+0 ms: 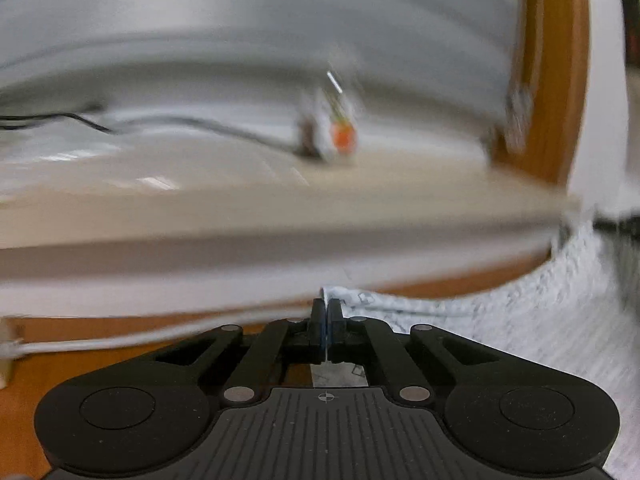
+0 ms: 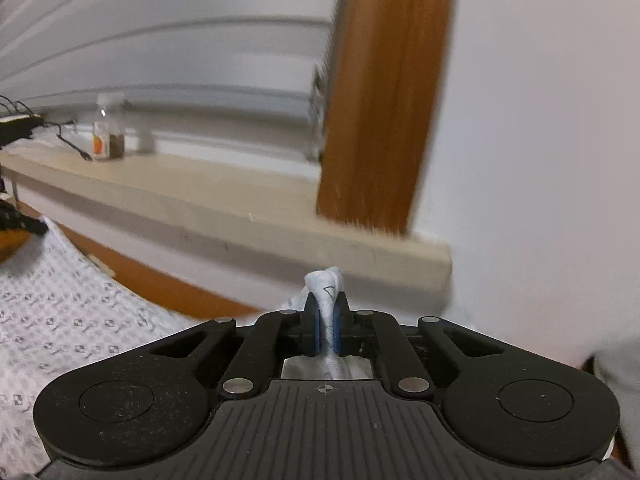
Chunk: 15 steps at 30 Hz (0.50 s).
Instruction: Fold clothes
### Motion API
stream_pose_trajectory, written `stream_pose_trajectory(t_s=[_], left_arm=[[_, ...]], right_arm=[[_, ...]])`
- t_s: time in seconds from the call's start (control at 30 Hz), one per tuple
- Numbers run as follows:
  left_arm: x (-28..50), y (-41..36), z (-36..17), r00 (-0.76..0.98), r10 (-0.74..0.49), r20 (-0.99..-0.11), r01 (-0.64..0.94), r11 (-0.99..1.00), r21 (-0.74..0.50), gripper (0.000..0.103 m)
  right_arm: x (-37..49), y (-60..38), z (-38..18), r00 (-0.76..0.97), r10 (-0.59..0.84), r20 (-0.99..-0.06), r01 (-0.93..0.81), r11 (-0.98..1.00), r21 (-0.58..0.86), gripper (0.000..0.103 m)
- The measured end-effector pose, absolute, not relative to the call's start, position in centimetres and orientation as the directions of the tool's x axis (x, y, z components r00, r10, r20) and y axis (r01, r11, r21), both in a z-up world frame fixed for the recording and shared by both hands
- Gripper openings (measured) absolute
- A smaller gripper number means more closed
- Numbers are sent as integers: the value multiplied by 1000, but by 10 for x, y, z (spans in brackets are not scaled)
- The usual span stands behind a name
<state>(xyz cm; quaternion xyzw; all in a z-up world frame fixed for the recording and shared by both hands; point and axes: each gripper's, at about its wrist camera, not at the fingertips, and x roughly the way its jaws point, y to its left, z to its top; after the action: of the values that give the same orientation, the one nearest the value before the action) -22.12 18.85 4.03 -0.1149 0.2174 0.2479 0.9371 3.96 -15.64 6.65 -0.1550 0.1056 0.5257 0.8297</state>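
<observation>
Left hand-held gripper point(image 1: 327, 312) pinches edge of white, small-patterned woven cloth point(image 1: 540, 320); right hand-held gripper point(image 2: 326, 320) pinches a bunched corner. Beige windowsill point(image 2: 240, 196) ahead.

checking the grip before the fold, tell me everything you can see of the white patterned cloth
The cloth is white, thin-looking fabric printed with rows of small dark square and key-like marks. It hangs spread between the two tools. The right gripper has its jaws shut on a bunched, twisted corner that pokes up past them. The left gripper pinches a flatter edge, with the cloth trailing off to its right. Its full shape is out of view.
</observation>
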Motion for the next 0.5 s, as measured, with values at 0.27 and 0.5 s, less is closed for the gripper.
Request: stream_pose_trajectory(t_s=[0.27,0.5], left_arm=[[-239,190,51,727,523,-444,-611,788,-72,3],[-225,155,47,725,526,-445,-604,796,-43,76]], right_arm=[[36,-126,67,486,816,-313,-874,453,-174,7],[52,-150,57,463,789,-405,-878,470,-88,73]])
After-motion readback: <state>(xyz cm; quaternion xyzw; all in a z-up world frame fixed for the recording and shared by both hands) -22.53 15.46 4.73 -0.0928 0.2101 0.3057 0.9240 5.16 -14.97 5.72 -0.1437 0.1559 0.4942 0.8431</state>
